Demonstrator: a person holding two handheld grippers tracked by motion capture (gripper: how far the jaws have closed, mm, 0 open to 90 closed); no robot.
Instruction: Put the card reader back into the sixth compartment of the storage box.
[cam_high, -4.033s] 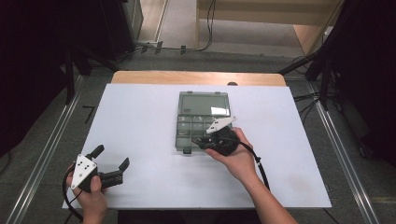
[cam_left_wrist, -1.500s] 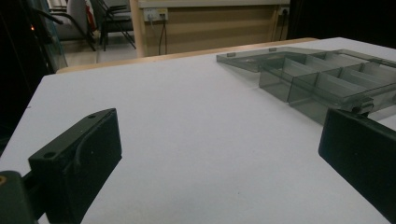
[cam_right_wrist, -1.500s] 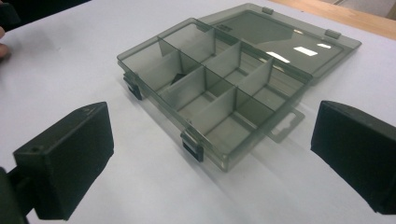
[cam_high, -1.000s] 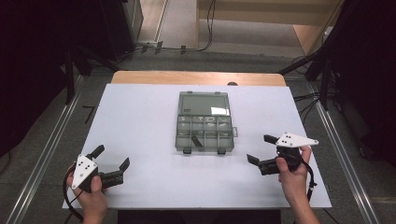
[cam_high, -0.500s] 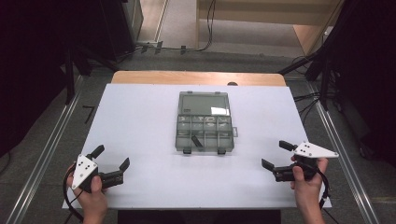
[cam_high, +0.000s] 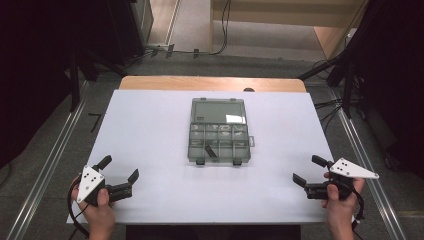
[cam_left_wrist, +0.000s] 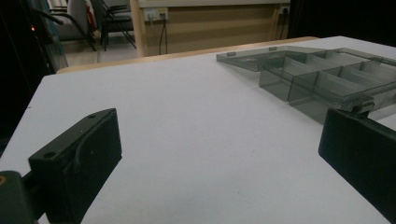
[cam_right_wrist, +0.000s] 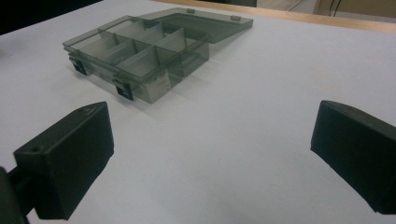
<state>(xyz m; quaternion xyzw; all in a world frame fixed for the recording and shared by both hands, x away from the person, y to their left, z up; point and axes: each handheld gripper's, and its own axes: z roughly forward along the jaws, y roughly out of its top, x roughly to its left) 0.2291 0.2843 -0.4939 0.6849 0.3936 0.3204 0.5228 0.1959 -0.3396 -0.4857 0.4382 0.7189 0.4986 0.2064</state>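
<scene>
A smoky clear compartment box (cam_high: 218, 132) lies open in the middle of the white table (cam_high: 150, 130), its lid flat on the far side. One small dark piece (cam_high: 210, 150) rests in a front compartment. My left gripper (cam_high: 119, 168) is open near the front left corner, empty. At the front right, my right gripper (cam_high: 309, 170) is open and empty too. In the left gripper view the left gripper (cam_left_wrist: 219, 158) has the box (cam_left_wrist: 327, 79) ahead to the right. The right gripper (cam_right_wrist: 212, 156) faces the box (cam_right_wrist: 140, 51), with its black latches, ahead to the left.
A wooden strip (cam_high: 210, 83) borders the table's far edge. Cables (cam_high: 220, 30) run over the floor behind it, and dark stands (cam_high: 345, 70) flank the table. Bare white surface lies between each gripper and the box.
The right gripper left the front of the box, swung out to the right and drew back toward the table's front right edge. The left gripper has stayed put.
</scene>
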